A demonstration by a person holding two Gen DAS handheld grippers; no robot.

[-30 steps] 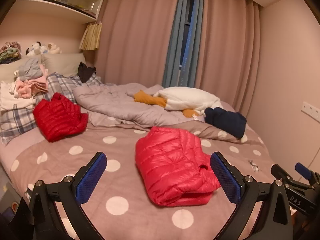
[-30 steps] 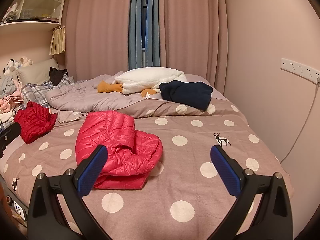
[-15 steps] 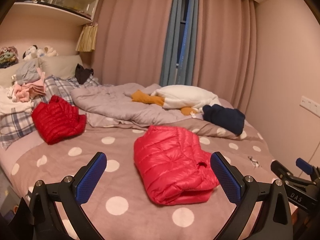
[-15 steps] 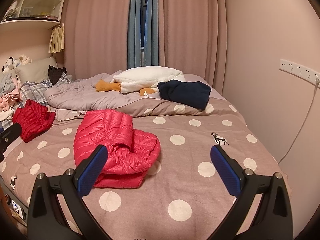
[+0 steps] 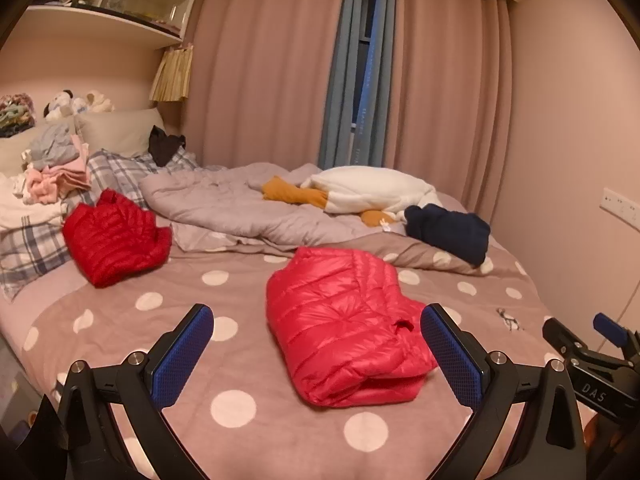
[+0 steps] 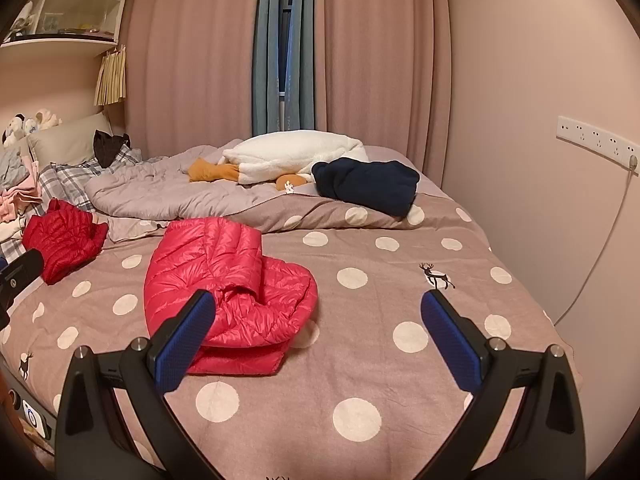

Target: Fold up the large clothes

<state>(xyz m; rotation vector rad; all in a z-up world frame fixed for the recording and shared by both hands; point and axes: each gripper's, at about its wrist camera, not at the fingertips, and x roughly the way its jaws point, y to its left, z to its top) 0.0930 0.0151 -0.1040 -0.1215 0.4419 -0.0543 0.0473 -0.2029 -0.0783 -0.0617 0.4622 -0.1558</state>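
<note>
Both grippers drawn back slightly from bed; pink down jacket (image 5: 344, 328) unmoved, folded on polka-dot bedspread (image 6: 360, 412), nearer than grey duvet (image 5: 240, 208). Left gripper (image 5: 316, 356) and right gripper (image 6: 316, 344) jaws spread, empty. Risk: slick puffy fill springs fold open. Legible: "DAS" on right gripper.

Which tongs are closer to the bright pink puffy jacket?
Left, probably. The pink jacket lies straight ahead between the open left tongs. For the open right tongs, the jacket sits off to their left, beside the left finger.
</note>
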